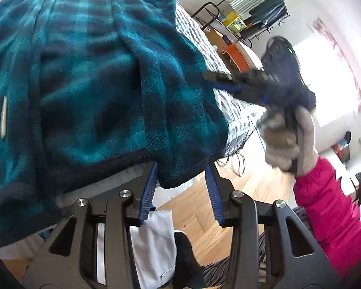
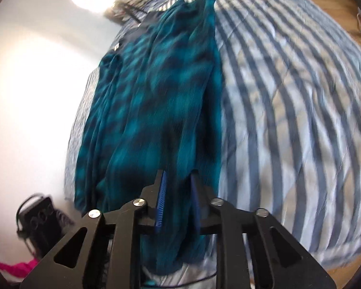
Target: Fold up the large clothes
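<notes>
A teal and dark-blue plaid fleece garment (image 1: pixel 96 72) lies lengthwise on a bed with a grey-and-white striped cover (image 1: pixel 231 110). Its bottom corner hangs over the bed's edge between the tips of my left gripper (image 1: pixel 183 168). Those jaws stand wide apart, and the blue pads (image 1: pixel 150 187) do not press the cloth. In the right wrist view the garment (image 2: pixel 156 96) stretches away over the striped cover (image 2: pixel 288 120). My right gripper (image 2: pixel 178 173) has a fold of it loose between narrowly parted jaws. The left view shows that gripper (image 1: pixel 211 80) blurred at the garment's far edge, held by a gloved hand (image 1: pixel 288 139) in a pink sleeve (image 1: pixel 325 204).
A wooden floor (image 1: pixel 204 228) runs beside the bed, with a white item (image 1: pixel 154 240) lying on it. Behind the bed stand a metal clothes rack (image 1: pixel 257 12) and an orange piece (image 1: pixel 238 53). A black device (image 2: pixel 38 216) sits low at the left by a white wall.
</notes>
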`<act>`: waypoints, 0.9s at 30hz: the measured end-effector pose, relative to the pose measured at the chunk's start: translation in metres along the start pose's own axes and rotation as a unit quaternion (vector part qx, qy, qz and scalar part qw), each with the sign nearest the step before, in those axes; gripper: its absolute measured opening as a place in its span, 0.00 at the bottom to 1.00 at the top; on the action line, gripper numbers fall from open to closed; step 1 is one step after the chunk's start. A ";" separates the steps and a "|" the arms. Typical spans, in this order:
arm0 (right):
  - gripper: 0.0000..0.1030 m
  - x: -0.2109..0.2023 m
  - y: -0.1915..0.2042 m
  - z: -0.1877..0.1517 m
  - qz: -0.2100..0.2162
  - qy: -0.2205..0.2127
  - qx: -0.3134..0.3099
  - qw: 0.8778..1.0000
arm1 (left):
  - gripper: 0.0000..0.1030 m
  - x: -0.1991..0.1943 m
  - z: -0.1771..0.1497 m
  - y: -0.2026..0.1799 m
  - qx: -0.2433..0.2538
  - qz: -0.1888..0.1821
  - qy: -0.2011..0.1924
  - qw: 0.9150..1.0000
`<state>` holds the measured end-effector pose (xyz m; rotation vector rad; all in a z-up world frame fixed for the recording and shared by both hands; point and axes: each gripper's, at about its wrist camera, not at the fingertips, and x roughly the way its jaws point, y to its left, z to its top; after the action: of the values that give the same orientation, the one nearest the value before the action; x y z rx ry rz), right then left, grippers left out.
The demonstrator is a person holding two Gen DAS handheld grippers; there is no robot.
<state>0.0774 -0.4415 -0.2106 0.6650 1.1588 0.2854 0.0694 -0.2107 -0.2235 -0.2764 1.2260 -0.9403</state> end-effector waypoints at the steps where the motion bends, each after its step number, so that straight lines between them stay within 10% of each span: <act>1: 0.20 0.001 0.001 -0.006 0.003 0.005 -0.004 1.000 | 0.39 0.003 -0.001 0.000 -0.003 0.001 -0.002 1.000; 5: 0.04 0.009 0.009 -0.021 -0.015 0.018 -0.027 0.999 | 0.11 0.016 -0.004 -0.010 0.011 0.014 0.004 1.000; 17: 0.04 0.010 0.009 -0.019 -0.072 0.027 -0.037 0.996 | 0.16 -0.022 -0.023 -0.042 0.083 0.090 -0.037 0.992; 27: 0.18 -0.071 0.017 -0.019 -0.094 -0.122 -0.086 0.984 | 0.35 -0.002 0.000 -0.107 0.157 0.088 -0.056 0.982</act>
<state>0.0347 -0.4602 -0.1511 0.4224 0.9425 0.1370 0.0197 -0.2742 -0.1535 0.0302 0.9650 -0.9361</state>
